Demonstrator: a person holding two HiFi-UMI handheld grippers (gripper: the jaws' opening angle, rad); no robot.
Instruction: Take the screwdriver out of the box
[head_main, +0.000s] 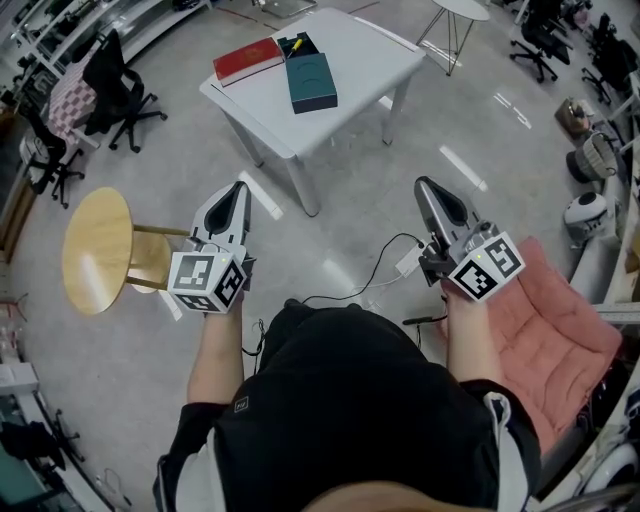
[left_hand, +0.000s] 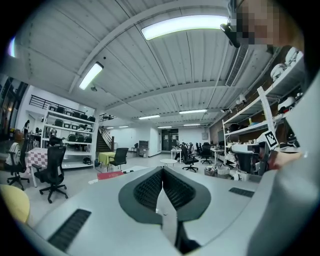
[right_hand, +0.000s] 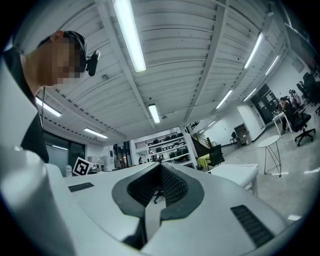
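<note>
Nearest, two hands are seen from the head view, each carrying a grey plastic tool with a cube of black-and-white square markers (head_main: 207, 282). The left claw (head_main: 240, 186) tapers to a point, and in the left gripper view (left_hand: 162, 169) its ribbed black pads are pressed together with nothing between them. The right claw (head_main: 421, 182) is likewise closed and empty; its ribbed pads meet at the tip in the right gripper view (right_hand: 161, 165).

Beside the left hand a round wooden table (head_main: 95, 250) stands on the glossy grey floor (head_main: 350, 250); by the right hand a pink quilted cushion (head_main: 545, 340) is partly cut off by the edge.

Well beyond both claws a white rectangular desk (head_main: 370, 60) carries a flat teal case (head_main: 311, 82), a red book-like slab (head_main: 248, 60) and a small black box (head_main: 304, 43). In that box a yellow-handled screwdriver (head_main: 294, 45) is seen, too small for detail. Only the head view shows it: in the left gripper view just the red slab (left_hand: 110, 175) peeks over the claw's body, and in the right gripper view only the desk's edge (right_hand: 240, 172) is seen.
</note>
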